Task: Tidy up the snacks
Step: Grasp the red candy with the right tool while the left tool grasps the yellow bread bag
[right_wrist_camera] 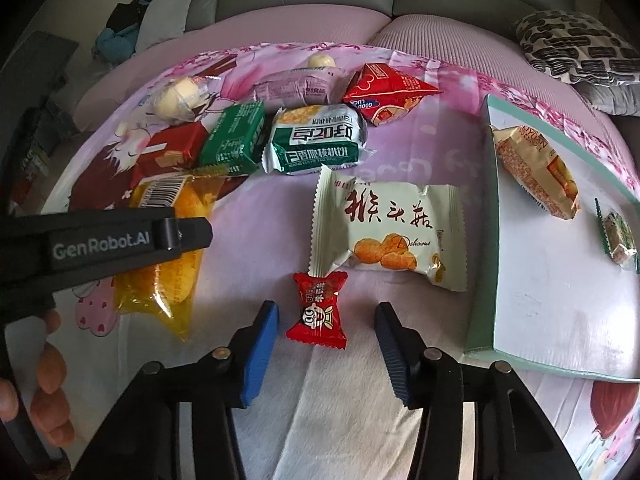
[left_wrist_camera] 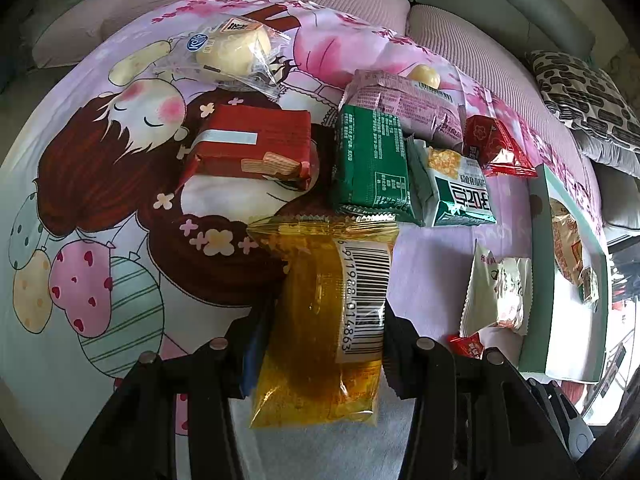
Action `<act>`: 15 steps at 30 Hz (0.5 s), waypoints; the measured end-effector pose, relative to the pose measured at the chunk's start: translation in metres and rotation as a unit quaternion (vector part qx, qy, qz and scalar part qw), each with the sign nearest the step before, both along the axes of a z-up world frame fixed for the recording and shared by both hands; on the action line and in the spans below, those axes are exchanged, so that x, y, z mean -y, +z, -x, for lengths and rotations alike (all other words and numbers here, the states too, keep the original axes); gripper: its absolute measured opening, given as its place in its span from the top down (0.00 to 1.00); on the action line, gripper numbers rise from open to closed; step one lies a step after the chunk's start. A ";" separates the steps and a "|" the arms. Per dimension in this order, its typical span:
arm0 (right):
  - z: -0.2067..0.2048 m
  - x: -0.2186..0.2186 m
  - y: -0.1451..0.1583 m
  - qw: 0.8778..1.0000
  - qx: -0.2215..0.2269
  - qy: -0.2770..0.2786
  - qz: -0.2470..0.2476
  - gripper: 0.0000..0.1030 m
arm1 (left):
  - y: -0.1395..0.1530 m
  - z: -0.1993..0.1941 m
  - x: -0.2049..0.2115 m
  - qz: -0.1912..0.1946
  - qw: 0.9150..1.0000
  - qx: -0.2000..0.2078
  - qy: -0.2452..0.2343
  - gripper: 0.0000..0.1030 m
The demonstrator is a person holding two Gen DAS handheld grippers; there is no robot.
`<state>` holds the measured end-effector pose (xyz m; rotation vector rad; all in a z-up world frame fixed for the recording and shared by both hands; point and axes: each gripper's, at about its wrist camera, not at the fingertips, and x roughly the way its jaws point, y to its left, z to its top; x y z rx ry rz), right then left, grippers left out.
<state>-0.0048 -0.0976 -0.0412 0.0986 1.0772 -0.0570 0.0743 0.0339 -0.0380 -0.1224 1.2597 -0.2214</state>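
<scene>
Meanwhile, the left gripper [left_wrist_camera: 324, 320] clamps a clear yellow cake packet [left_wrist_camera: 324, 320]; the right gripper [right_wrist_camera: 326, 344] straddles, unclenched, a small red wrapped candy [right_wrist_camera: 318, 310].

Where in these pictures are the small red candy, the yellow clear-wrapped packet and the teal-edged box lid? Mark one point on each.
small red candy [right_wrist_camera: 317, 312], right wrist view, middle of its wrapper.
yellow clear-wrapped packet [left_wrist_camera: 320, 312], left wrist view, middle of its body beside the barcode.
teal-edged box lid [right_wrist_camera: 486, 240], right wrist view, its near side wall.
</scene>
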 end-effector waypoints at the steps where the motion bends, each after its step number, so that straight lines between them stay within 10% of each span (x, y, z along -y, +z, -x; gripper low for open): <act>1: 0.000 0.000 0.000 1.000 0.000 0.000 0.002 0.55 | 0.000 0.000 0.001 -0.001 1.000 0.000 -0.001 0.51; 15: 0.003 0.007 0.003 1.000 0.006 -0.014 -0.011 0.72 | 0.002 0.003 0.008 -0.006 1.000 0.005 -0.021 0.59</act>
